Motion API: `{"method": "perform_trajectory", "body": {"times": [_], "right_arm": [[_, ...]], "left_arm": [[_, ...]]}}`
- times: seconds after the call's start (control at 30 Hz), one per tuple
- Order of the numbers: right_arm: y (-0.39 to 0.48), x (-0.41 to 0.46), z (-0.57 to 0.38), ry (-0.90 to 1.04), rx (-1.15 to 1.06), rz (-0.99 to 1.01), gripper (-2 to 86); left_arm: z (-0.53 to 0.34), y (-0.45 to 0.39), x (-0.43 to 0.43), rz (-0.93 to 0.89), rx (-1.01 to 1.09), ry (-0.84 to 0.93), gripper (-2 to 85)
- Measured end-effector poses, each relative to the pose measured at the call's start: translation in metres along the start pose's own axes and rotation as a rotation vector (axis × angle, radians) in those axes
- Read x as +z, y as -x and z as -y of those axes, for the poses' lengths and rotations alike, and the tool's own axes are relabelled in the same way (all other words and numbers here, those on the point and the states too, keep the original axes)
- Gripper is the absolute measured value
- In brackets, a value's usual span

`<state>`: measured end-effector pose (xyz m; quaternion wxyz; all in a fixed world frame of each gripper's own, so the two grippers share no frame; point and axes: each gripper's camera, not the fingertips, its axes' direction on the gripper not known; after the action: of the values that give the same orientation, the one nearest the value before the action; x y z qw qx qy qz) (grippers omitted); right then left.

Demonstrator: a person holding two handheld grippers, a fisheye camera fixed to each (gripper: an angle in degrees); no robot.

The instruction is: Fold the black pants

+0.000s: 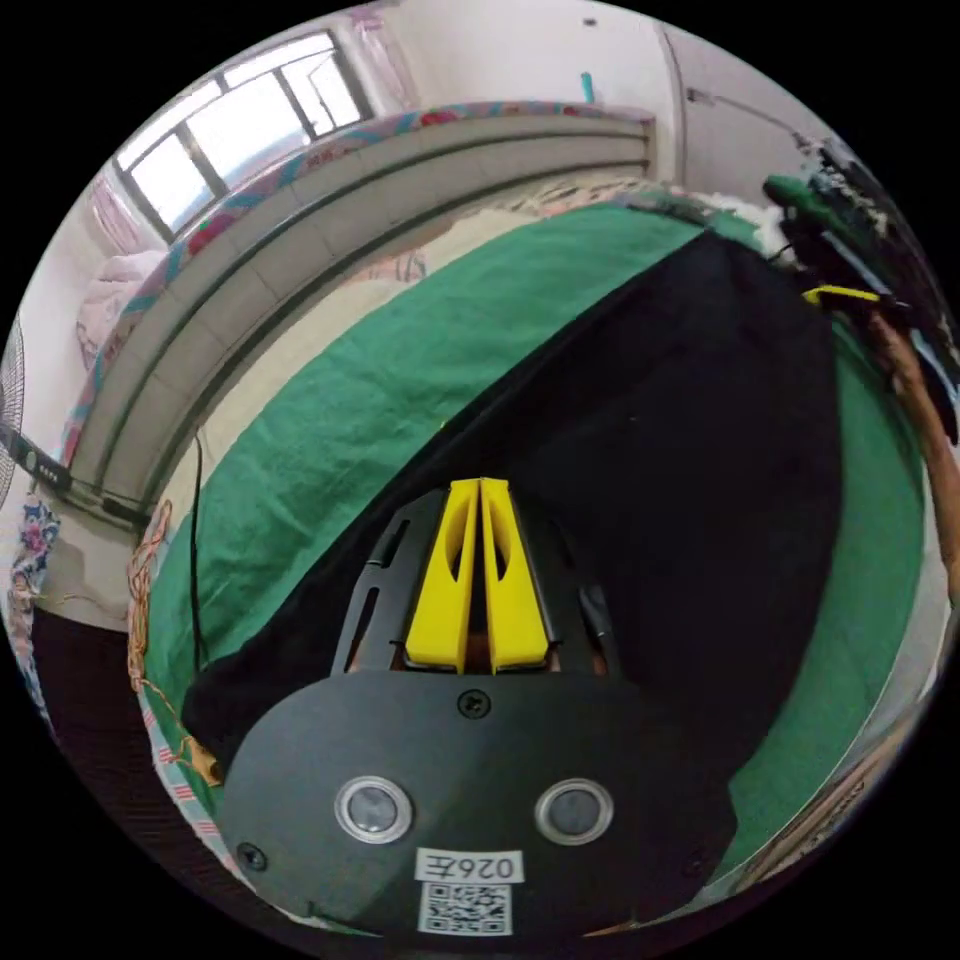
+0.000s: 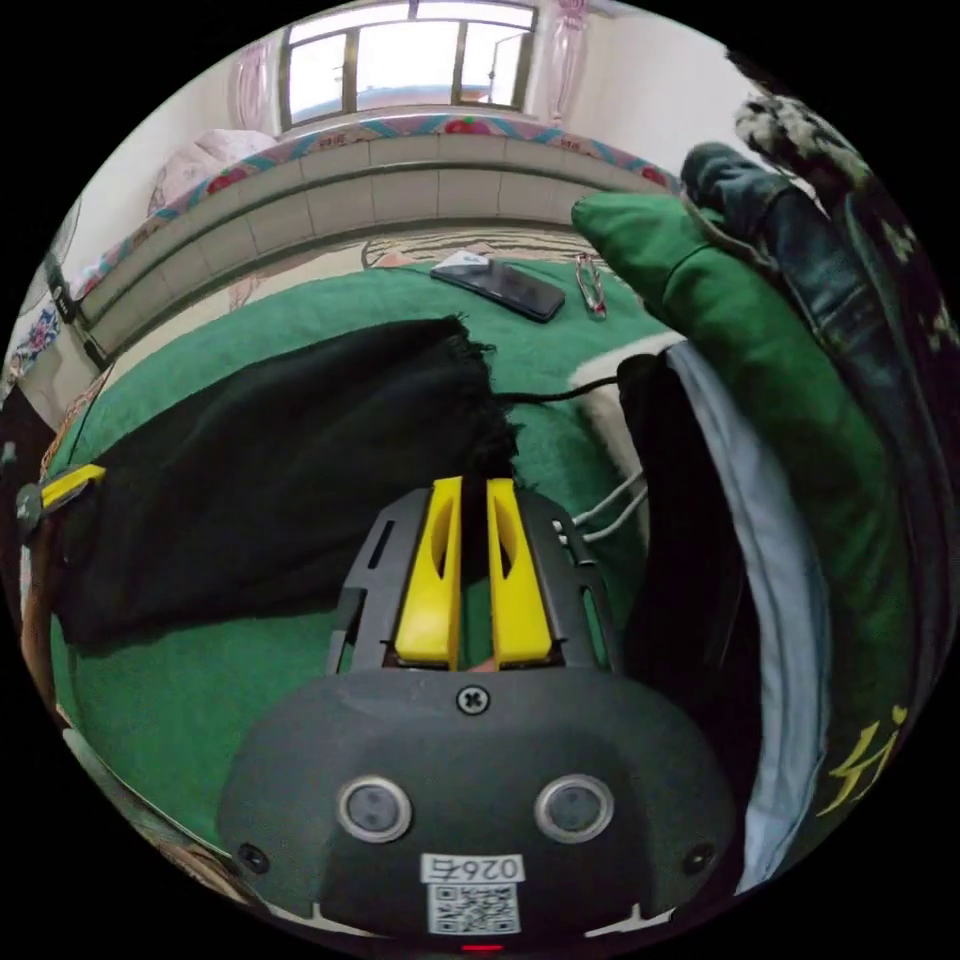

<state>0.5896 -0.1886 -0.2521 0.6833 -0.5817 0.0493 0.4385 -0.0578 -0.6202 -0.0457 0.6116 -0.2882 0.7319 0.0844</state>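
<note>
The black pants lie spread across a green sheet on a bed, one long edge running diagonally past my left gripper. Its yellow jaws are pressed together on that edge of the cloth. In the right gripper view the black pants stretch off to the left, with a frayed hem near the jaws. My right gripper is shut with black fabric pinched between its yellow jaws. Each gripper appears in the other's view: the right gripper at the far end of the pants, the left gripper at the left edge.
A pile of clothes rises on the right, with a green garment and jeans. A phone and a small metal item lie on the sheet beyond. White cords lie beside the right gripper. A tiled ledge and window stand behind.
</note>
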Motion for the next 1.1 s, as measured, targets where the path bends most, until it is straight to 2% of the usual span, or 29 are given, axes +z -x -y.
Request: {"method": "perform_trajectory", "body": {"times": [0.03, 0.1, 0.17, 0.23, 0.3, 0.43, 0.53, 0.57, 0.6, 0.63, 0.67, 0.7, 0.8, 0.87, 0.9, 0.93, 0.97, 1.0, 1.03, 1.1], "right_arm": [[-0.006, 0.011, -0.002, 0.070, 0.000, 0.041, 0.6], [-0.015, 0.010, -0.011, 0.046, 0.065, 0.104, 1.9], [-0.015, -0.001, -0.021, -0.006, 0.126, 0.060, 1.6], [0.004, -0.024, -0.032, -0.150, 0.135, 0.058, 0.2], [0.035, -0.033, -0.028, -0.221, 0.020, 0.139, -0.7], [0.130, -0.017, 0.005, -0.259, -0.266, 0.212, -0.9], [0.186, 0.018, 0.027, -0.103, -0.447, 0.213, -1.0], [0.192, 0.026, 0.028, -0.074, -0.469, 0.201, -1.0], [0.196, 0.042, 0.028, -0.021, -0.492, 0.116, -1.1], [0.188, 0.050, 0.024, -0.025, -0.520, 0.121, -1.1], [0.177, 0.049, 0.022, -0.050, -0.477, 0.170, -1.1], [0.150, 0.051, 0.022, -0.007, -0.332, 0.176, -1.1], [0.090, 0.040, 0.000, -0.013, -0.080, 0.133, -1.0], [0.064, 0.027, -0.021, -0.069, 0.007, 0.236, -1.0], [0.053, 0.021, -0.035, -0.111, 0.031, 0.354, -0.9], [0.051, 0.024, -0.044, -0.097, 0.026, 0.367, -0.9], [0.051, 0.031, -0.045, -0.032, 0.035, 0.318, -0.9], [0.053, 0.046, -0.045, 0.130, 0.011, 0.254, -0.9], [0.048, 0.036, -0.049, 0.103, 0.078, 0.268, -0.9], [0.049, 0.009, -0.055, 0.031, 0.118, 0.324, -0.9]], "left_arm": [[0.002, 0.005, -0.001, -0.034, -0.032, -0.035, -1.0], [0.006, 0.026, 0.003, -0.197, -0.161, -0.011, -1.0], [-0.005, 0.032, -0.008, -0.156, -0.227, -0.059, -1.0], [-0.024, 0.034, -0.028, -0.146, -0.227, -0.151, -1.0], [-0.051, 0.032, -0.049, -0.121, -0.224, -0.226, -1.0], [-0.084, 0.023, -0.057, -0.058, -0.220, -0.253, -1.0], [-0.086, 0.019, -0.036, 0.070, -0.134, -0.150, -1.0], [-0.084, 0.026, -0.019, 0.130, -0.138, -0.051, -1.0], [-0.085, 0.039, -0.010, 0.086, -0.161, -0.006, -1.0], [-0.087, 0.046, -0.014, 0.044, -0.177, -0.031, -1.0], [-0.095, 0.063, -0.024, -0.035, -0.234, -0.066, -1.0], [-0.107, 0.078, -0.037, -0.054, -0.300, -0.084, -1.0], [-0.155, 0.095, -0.088, 0.037, -0.363, -0.197, -1.0], [-0.188, 0.099, -0.107, 0.078, -0.377, -0.230, -1.0], [-0.206, 0.102, -0.106, 0.122, -0.358, -0.204, -0.9], [-0.213, 0.105, -0.100, 0.161, -0.345, -0.152, -0.9], [-0.225, 0.118, -0.074, 0.258, -0.338, 0.080, -0.9], [-0.240, 0.134, -0.060, 0.207, -0.361, 0.169, -0.8], [-0.249, 0.142, -0.071, 0.167, -0.432, 0.097, -0.8], [-0.284, 0.175, -0.111, 0.004, -0.711, -0.091, -0.8]]}}
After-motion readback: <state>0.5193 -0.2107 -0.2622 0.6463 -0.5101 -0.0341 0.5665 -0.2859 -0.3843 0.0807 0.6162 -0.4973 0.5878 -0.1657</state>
